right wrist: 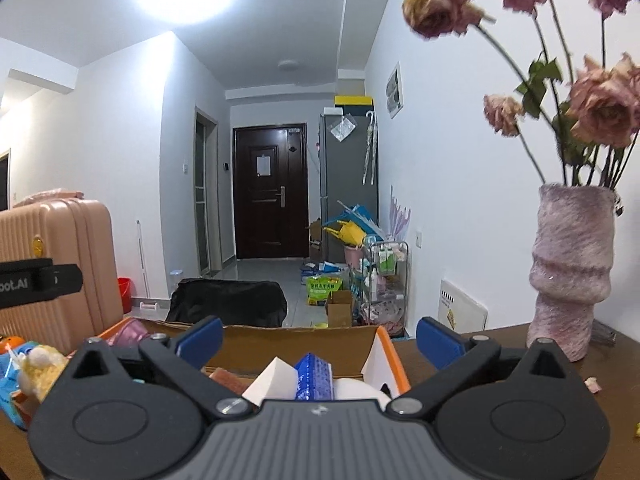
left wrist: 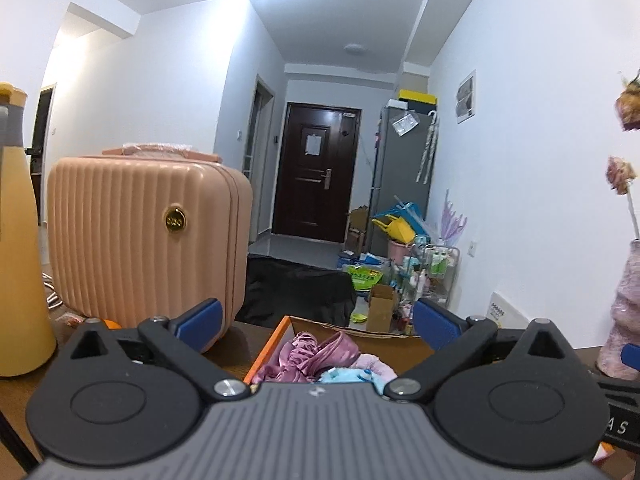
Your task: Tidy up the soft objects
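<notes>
An orange-edged cardboard box [left wrist: 276, 340] stands on the dark wooden table just ahead of my left gripper [left wrist: 318, 324]. In it lie a pink satin cloth [left wrist: 316, 354], a pale pink fluffy piece [left wrist: 376, 366] and a light blue fluffy piece [left wrist: 340, 376]. The left gripper's blue pads [left wrist: 200, 320] stand wide apart with nothing between them. My right gripper [right wrist: 318, 340] is also open and empty over the same box [right wrist: 390, 354], where a blue packet [right wrist: 314, 376] and white items [right wrist: 272, 384] show. A yellow plush toy [right wrist: 40, 366] lies left of the box.
A pink ribbed suitcase [left wrist: 148, 236] stands on the table left of the box, with a yellow bottle [left wrist: 20, 264] further left. A fuzzy pink vase [right wrist: 568, 272] of dried roses stands at the right. Beyond the table's edge is a hallway with a cluttered floor.
</notes>
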